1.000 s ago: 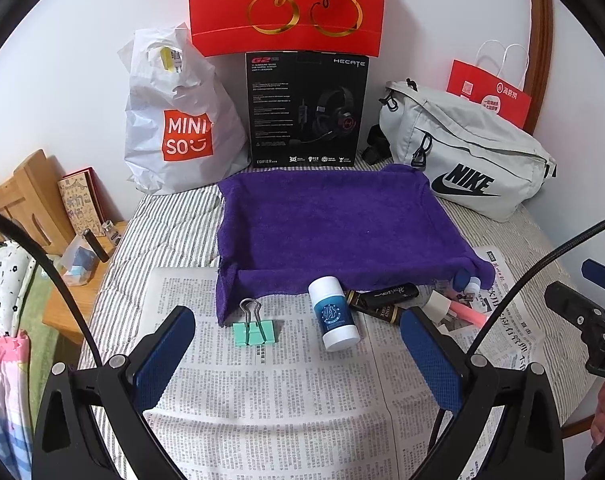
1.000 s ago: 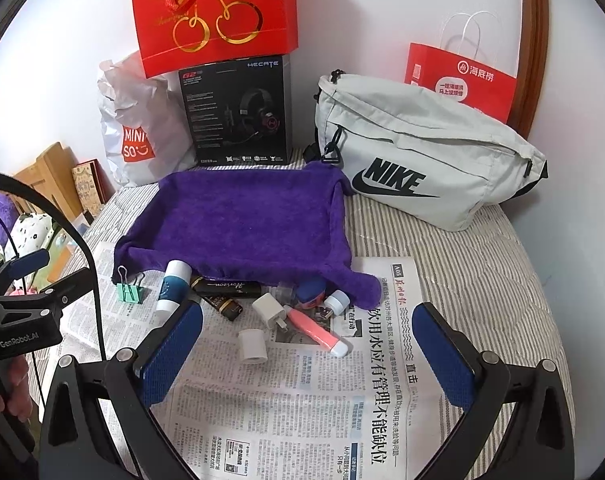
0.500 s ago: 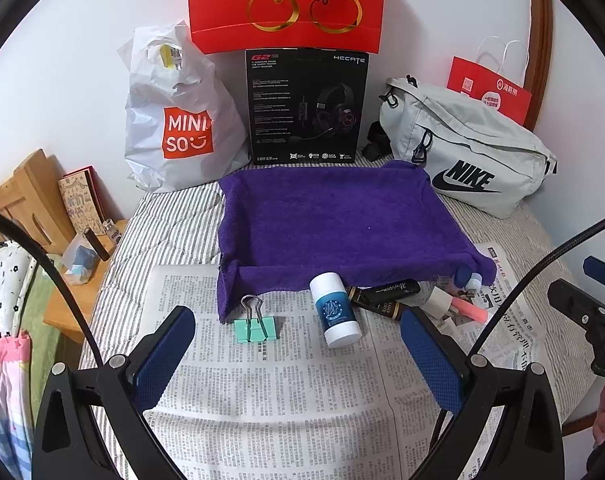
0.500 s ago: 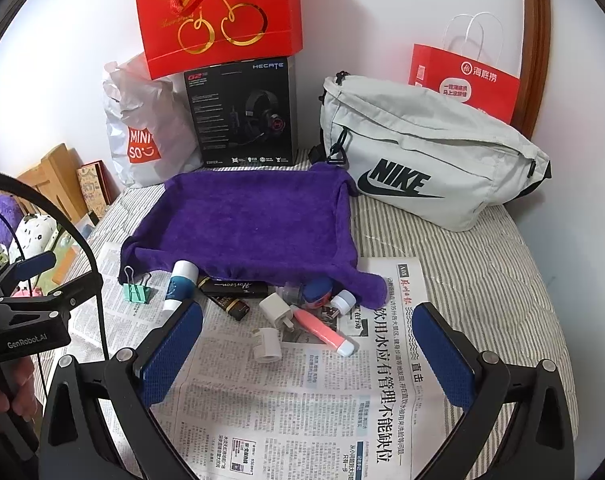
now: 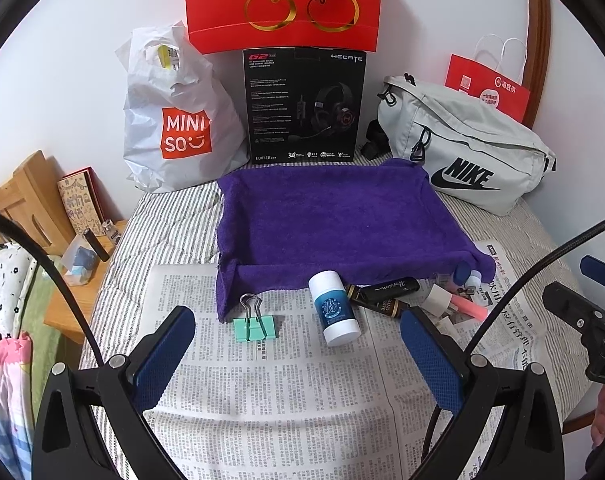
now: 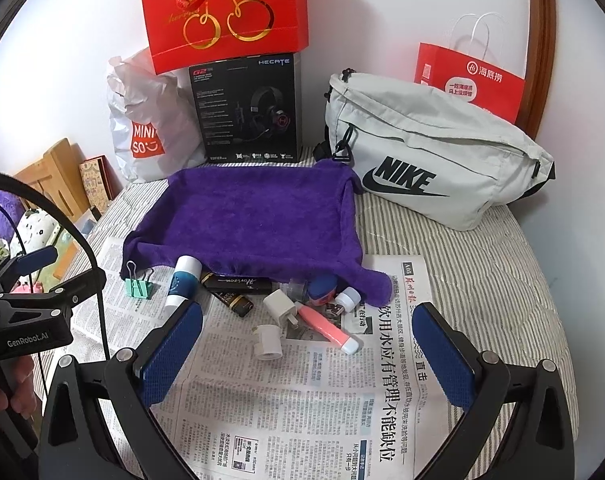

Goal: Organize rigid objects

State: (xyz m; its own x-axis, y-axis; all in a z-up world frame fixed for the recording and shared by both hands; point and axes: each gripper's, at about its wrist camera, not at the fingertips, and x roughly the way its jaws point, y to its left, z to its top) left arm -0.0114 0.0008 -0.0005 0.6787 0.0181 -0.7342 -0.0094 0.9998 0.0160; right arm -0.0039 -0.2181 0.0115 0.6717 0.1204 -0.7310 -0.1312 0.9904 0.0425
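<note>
A purple towel-lined tray [image 5: 326, 216] [image 6: 258, 216] lies on the bed. Small objects lie on newspaper [image 5: 286, 384] [image 6: 314, 400] along its near edge: a green binder clip [image 5: 254, 326] [image 6: 137, 286], a white and blue bottle [image 5: 334, 314] [image 6: 180, 286], black tubes [image 5: 386, 290] [image 6: 234, 284], a white charger plug [image 6: 280, 308], a white cap [image 6: 267, 342] and a pink tube [image 6: 326, 326]. My left gripper [image 5: 298, 354] is open and empty, above the newspaper before the clip and bottle. My right gripper [image 6: 308, 348] is open and empty, near the cap.
A red cherry bag [image 5: 282, 0], a black headset box [image 5: 302, 106], a white Miniso bag [image 5: 174, 120], a grey Nike bag [image 5: 462, 156] and a red paper bag [image 6: 468, 80] stand along the wall. A wooden bedside stand [image 5: 34, 208] is left.
Both grippers have eased forward and slightly down toward the objects on the newspaper. Nothing on the bed has moved.
</note>
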